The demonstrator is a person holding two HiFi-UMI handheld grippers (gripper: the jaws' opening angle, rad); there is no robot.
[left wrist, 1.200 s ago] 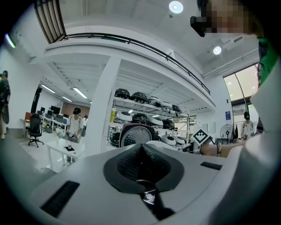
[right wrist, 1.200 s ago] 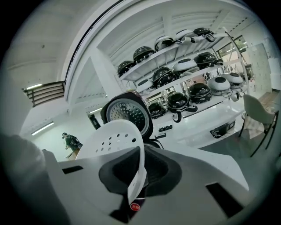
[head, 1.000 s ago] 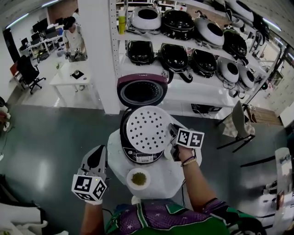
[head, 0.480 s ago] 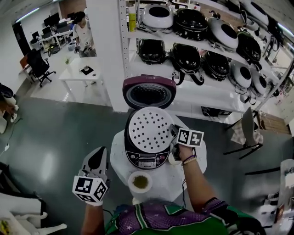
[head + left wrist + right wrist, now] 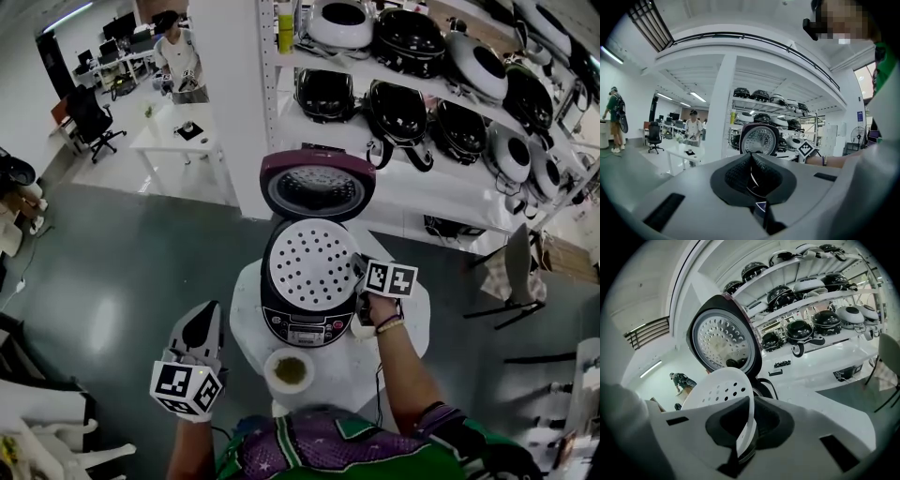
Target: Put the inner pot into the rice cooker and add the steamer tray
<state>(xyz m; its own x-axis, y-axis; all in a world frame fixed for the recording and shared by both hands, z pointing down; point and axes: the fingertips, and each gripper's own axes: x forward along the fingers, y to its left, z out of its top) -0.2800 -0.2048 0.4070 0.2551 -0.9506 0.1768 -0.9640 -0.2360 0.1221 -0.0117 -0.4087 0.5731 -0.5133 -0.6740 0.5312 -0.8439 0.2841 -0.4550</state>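
Note:
The dark rice cooker [image 5: 309, 314] stands on a small round white table [image 5: 403, 323] with its maroon-rimmed lid [image 5: 319, 185] raised behind it. A white perforated steamer tray [image 5: 312, 265] lies over the cooker's opening and hides what is inside. My right gripper [image 5: 360, 273] is shut on the tray's right rim; in the right gripper view the tray's edge [image 5: 724, 390] runs between the pads [image 5: 754, 423], with the lid [image 5: 723, 341] beyond. My left gripper [image 5: 200, 323] hangs left of the table, away from the cooker, its jaws together and holding nothing.
A small white bowl [image 5: 289, 370] with greenish contents sits on the table in front of the cooker. White shelves [image 5: 412, 159] behind hold several more rice cookers. A person [image 5: 178, 56] stands by a white desk [image 5: 178, 141] at the far left.
The right gripper has come down with the steamer tray, which now lies lower and flatter over the cooker's opening. The left gripper has stayed where it was.

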